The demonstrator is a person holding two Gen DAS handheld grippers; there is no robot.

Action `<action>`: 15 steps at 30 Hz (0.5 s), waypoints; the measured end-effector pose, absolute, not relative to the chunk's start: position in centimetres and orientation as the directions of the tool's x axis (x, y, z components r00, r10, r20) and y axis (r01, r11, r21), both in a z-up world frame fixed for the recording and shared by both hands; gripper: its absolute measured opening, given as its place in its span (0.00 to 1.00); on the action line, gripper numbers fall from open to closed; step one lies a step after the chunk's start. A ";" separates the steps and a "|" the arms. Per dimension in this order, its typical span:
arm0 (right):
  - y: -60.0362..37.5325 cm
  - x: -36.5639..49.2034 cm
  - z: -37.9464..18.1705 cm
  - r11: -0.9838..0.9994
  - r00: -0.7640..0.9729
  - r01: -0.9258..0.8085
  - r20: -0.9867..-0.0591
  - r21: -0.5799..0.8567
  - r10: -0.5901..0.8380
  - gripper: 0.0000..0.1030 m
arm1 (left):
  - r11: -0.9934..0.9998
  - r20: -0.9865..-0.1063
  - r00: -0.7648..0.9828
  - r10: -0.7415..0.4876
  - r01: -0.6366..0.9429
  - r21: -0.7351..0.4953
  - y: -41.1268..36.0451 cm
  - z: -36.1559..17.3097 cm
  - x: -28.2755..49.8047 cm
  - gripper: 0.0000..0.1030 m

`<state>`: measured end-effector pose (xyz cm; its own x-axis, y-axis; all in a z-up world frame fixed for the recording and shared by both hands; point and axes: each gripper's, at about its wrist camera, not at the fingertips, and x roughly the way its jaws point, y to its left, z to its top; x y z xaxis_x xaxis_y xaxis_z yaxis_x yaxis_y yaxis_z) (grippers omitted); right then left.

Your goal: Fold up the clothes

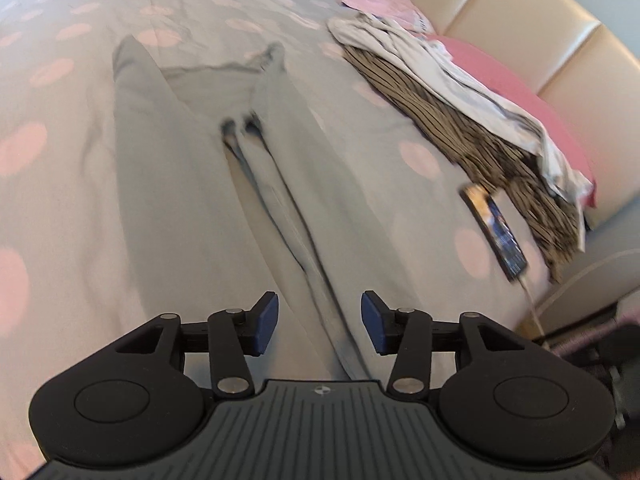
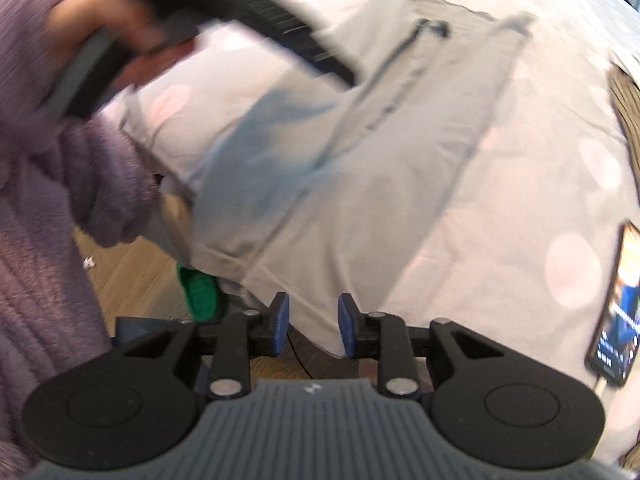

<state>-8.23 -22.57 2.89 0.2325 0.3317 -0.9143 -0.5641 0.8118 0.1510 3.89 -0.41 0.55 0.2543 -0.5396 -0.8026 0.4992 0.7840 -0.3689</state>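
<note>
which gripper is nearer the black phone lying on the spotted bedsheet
Right, probably. The black phone lies just beside the right gripper; it sits farther off to the side of the left gripper.

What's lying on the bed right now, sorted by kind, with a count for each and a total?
Grey trousers spread flat: 1
Other clothes in the pile, a striped brown garment and a white garment: 2
Pink pillow: 1
Phone: 1
Total: 5

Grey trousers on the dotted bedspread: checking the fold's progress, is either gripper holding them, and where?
Neither. The left gripper and right gripper are both open, with nothing pinched; the grey trousers lie loose on the bed.
</note>
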 end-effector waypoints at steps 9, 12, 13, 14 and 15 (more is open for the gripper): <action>-22.1 -10.8 -0.8 0.749 0.267 -0.662 -0.923 0.034 0.278 0.42 | 0.747 -0.854 0.159 -0.495 0.580 -0.324 -2.4 -1.9 -4.0 0.48; -21.3 -11.9 -2.5 0.692 0.300 -0.720 -0.923 -0.052 0.242 0.42 | 0.747 -0.881 0.145 -0.450 0.601 -0.283 -3.3 -2.9 -5.6 0.48; -21.0 -12.3 -3.2 0.674 0.311 -0.735 -0.922 -0.077 0.233 0.42 | 0.745 -0.886 0.144 -0.442 0.608 -0.273 -3.6 -3.1 -6.1 0.48; -20.7 -12.7 -3.9 0.655 0.321 -0.749 -0.920 -0.102 0.224 0.42 | 0.745 -0.888 0.147 -0.435 0.613 -0.263 -3.8 -3.3 -6.5 0.48; -20.4 -13.1 -4.5 0.638 0.333 -0.759 -0.919 -0.129 0.211 0.42 | 0.744 -0.890 0.151 -0.429 0.618 -0.254 -4.0 -3.4 -6.8 0.48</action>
